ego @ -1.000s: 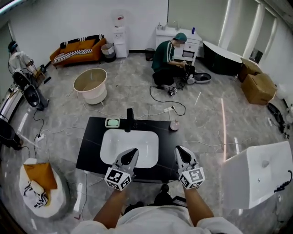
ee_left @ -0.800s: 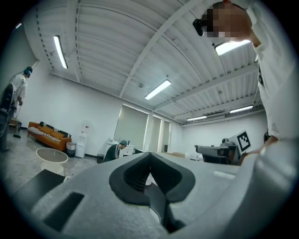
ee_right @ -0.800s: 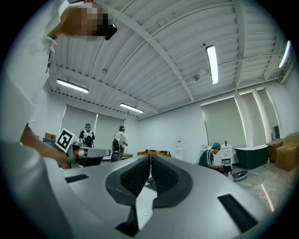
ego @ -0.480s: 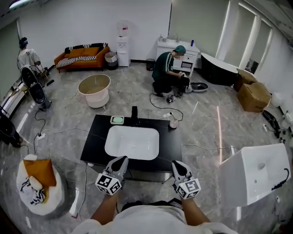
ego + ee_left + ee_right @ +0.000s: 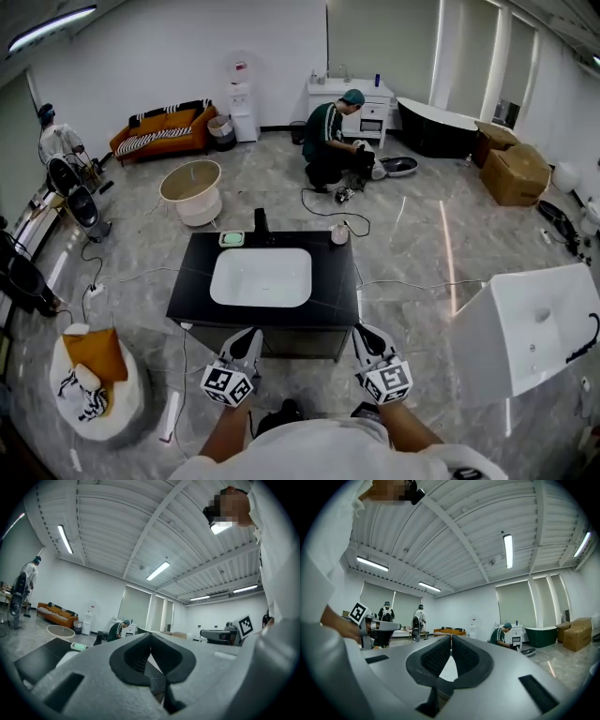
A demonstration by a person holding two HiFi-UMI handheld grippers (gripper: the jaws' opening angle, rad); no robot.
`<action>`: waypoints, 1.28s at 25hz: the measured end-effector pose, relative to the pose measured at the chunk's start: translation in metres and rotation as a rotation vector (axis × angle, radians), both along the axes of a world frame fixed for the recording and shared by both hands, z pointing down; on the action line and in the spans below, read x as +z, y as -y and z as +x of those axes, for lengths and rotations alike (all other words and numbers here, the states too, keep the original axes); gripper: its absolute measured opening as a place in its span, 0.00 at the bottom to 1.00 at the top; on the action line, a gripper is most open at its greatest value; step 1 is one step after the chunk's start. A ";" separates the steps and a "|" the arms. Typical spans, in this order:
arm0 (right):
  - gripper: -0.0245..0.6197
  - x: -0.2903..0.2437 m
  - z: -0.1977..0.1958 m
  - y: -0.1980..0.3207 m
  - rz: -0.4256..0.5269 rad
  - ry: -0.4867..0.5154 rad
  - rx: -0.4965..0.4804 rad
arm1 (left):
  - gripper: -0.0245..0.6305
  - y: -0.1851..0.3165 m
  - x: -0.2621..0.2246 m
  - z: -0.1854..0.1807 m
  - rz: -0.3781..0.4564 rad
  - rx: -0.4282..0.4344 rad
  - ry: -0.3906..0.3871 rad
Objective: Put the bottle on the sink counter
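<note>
The small pale bottle [image 5: 339, 234] stands upright on the back right corner of the black sink counter [image 5: 187, 298], beside the white basin [image 5: 262, 277]. Both grippers hang in front of the counter's near edge, apart from it, with nothing in them. My left gripper [image 5: 247, 338] is shut, and in the left gripper view its tips [image 5: 150, 637] meet with nothing between. My right gripper [image 5: 367, 335] is also shut, its pads [image 5: 451, 638] closed together on nothing. The bottle does not show in either gripper view.
A black faucet [image 5: 260, 225] and a green soap dish [image 5: 232, 239] sit at the counter's back edge. A large white tub [image 5: 525, 328] stands at the right, a white and orange beanbag [image 5: 94, 380] at the left. A person [image 5: 330, 141] crouches beyond; cables cross the floor.
Both grippers have drawn back from over the counter to in front of its near edge. The counter and bottle now lie farther from me. Both stayed shut.
</note>
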State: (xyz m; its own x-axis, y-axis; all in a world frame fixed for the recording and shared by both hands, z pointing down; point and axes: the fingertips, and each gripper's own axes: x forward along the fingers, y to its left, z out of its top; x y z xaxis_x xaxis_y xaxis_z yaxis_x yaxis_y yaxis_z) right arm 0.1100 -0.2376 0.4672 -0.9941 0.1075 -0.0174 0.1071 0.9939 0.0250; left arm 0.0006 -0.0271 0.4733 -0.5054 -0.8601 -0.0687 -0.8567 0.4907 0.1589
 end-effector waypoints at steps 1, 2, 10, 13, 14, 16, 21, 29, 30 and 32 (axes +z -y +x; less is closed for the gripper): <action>0.07 0.001 0.012 0.000 -0.009 -0.002 -0.009 | 0.06 0.002 0.002 0.012 0.000 0.001 -0.010; 0.07 0.002 0.025 -0.001 -0.016 -0.004 -0.020 | 0.06 0.005 0.003 0.026 0.001 0.003 -0.016; 0.07 0.014 0.103 -0.022 -0.057 0.004 -0.104 | 0.06 0.007 0.021 0.133 -0.055 0.044 -0.057; 0.07 0.018 0.120 -0.032 -0.073 0.009 -0.115 | 0.06 -0.001 0.028 0.153 -0.073 0.036 -0.080; 0.07 0.019 0.124 -0.035 -0.077 0.008 -0.118 | 0.06 -0.003 0.028 0.157 -0.078 0.034 -0.079; 0.07 0.021 0.128 -0.040 -0.080 0.003 -0.125 | 0.06 -0.005 0.026 0.161 -0.081 0.030 -0.072; 0.07 0.015 0.131 -0.053 -0.059 0.001 -0.130 | 0.06 -0.011 0.022 0.161 -0.070 0.039 -0.062; 0.06 0.011 0.133 -0.093 -0.034 -0.012 -0.123 | 0.06 -0.048 0.013 0.168 -0.059 0.083 -0.025; 0.06 0.010 0.129 -0.099 -0.031 -0.005 -0.128 | 0.06 -0.055 0.016 0.166 -0.059 0.085 -0.026; 0.06 0.007 0.121 -0.107 -0.023 -0.003 -0.143 | 0.06 -0.066 0.019 0.160 -0.057 0.086 -0.037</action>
